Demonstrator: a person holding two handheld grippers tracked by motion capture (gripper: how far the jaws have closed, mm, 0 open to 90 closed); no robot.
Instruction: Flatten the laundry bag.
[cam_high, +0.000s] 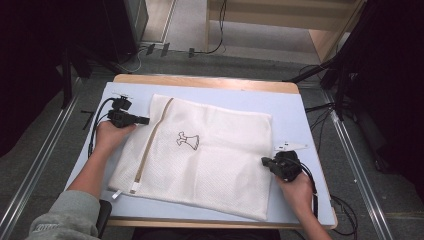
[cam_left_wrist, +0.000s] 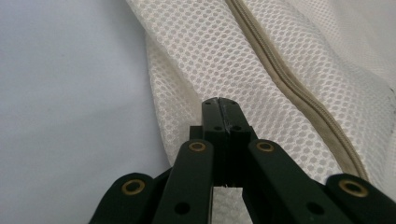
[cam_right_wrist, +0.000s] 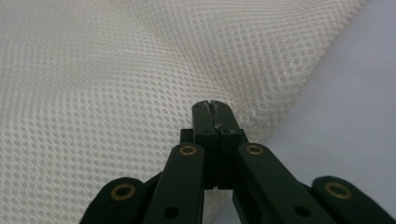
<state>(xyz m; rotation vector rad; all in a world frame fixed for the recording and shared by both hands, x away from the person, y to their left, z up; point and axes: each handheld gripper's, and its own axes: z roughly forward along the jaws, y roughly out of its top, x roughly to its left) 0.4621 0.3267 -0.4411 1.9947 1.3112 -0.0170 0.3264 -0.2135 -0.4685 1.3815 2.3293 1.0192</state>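
Left gripper (cam_left_wrist: 222, 103) fingers pinching mesh bag (cam_high: 210, 150) edge | right gripper (cam_right_wrist: 213, 106) fingers pinching opposite edge | bag flat on table (cam_high: 290, 107)

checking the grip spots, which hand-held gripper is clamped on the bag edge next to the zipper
The left hand-held gripper: shut on the mesh laundry bag beside its tan zipper. The right hand-held gripper pinches the plain opposite edge.

Left gripper (cam_high: 145, 120) at left, jaws pressed together, right gripper (cam_high: 265, 161) opposite (likewise clamped), forearms entering from below
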